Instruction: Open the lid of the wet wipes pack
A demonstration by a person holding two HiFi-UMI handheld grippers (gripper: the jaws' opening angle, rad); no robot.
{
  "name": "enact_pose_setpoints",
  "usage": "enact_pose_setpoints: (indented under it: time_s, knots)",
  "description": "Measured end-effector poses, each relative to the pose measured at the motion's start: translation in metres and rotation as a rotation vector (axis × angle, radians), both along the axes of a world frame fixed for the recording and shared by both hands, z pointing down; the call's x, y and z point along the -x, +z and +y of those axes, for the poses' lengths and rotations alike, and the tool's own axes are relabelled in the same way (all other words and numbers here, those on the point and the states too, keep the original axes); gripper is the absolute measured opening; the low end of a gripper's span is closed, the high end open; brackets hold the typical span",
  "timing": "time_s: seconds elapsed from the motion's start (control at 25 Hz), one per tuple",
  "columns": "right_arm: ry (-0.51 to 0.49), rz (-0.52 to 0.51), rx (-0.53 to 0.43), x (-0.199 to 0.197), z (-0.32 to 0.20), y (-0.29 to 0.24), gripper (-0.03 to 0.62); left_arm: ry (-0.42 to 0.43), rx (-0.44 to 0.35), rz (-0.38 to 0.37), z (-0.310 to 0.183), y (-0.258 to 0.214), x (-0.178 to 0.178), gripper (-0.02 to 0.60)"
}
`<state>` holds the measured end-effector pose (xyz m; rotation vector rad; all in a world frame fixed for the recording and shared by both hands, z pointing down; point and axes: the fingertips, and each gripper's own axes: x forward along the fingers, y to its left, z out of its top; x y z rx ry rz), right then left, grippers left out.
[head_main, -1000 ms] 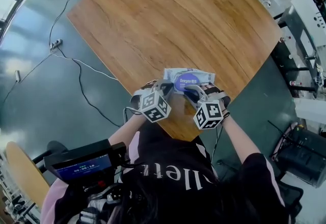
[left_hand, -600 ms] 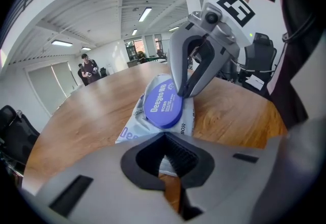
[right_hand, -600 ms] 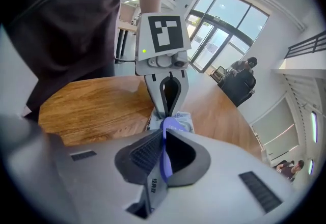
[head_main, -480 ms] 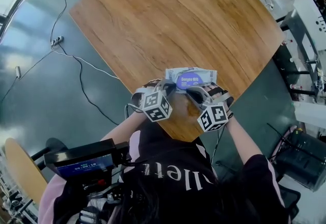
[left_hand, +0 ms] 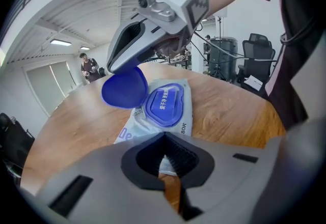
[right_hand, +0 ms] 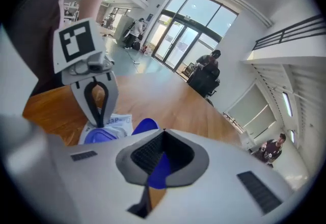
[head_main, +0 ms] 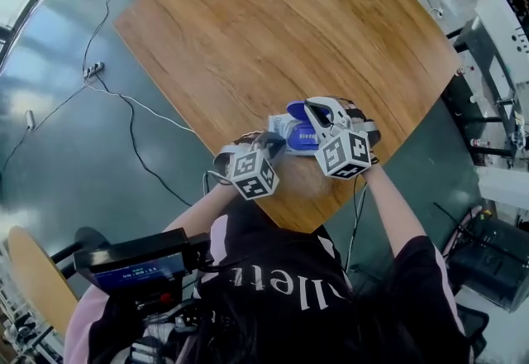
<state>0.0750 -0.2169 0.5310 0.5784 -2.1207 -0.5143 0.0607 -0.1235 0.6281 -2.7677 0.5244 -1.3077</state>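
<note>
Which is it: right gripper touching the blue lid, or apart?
Touching. The right gripper view shows the right gripper, jaws just closed, pinching the blue lid; the left gripper view shows that lid raised off the wet wipes pack.

Light: bright and even, with 2 sources on show: glazed doors (right_hand: pixel 175 39) blown white in your right gripper view, ceiling strip lights (left_hand: pixel 61 43) in your left.
Glare: pale sheen on counter (head_main: pixel 273 31) and dark floor (head_main: pixel 58 164).
Shadows: faint.
Distortion: heavy fisheye, black corners in both gripper views.
Focus: your left tongs (left_hand: pixel 165 157) and right tongs (right_hand: pixel 160 159) blur up close; head view sharp.
</note>
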Motion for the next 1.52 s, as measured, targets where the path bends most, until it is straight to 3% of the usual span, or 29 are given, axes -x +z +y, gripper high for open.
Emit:
enact_pose_setpoints:
  time_s: [0.4,0.56,0.92,1.16,1.32,1.52]
  knots:
    - [0.185,0.052,0.159,-0.011,-0.038,0.051,0.009,-0.027,0.034,0.035,-0.002,0.001,-0.002,-0.003]
    - [0.238,0.020,0.158,-0.015,-0.037,0.047,0.011,-0.040,0.054,0.052,-0.004,0.001,-0.003,-0.003]
    - [0.435,-0.223,0.160,-0.031,0.010,-0.007,0.011,-0.055,0.103,0.082,0.004,-0.003,-0.008,-0.002]
    - [0.643,-0.359,0.205,-0.022,0.045,-0.014,0.011,-0.017,0.107,0.095,-0.009,-0.011,0.014,-0.002]
    - [0.819,-0.499,0.218,-0.010,0.081,-0.028,0.011,-0.034,0.147,0.184,0.000,-0.040,0.031,-0.002]
    - [0.962,-0.581,0.197,-0.014,0.130,-0.034,0.011,-0.034,0.183,0.291,0.023,-0.072,0.030,-0.002]
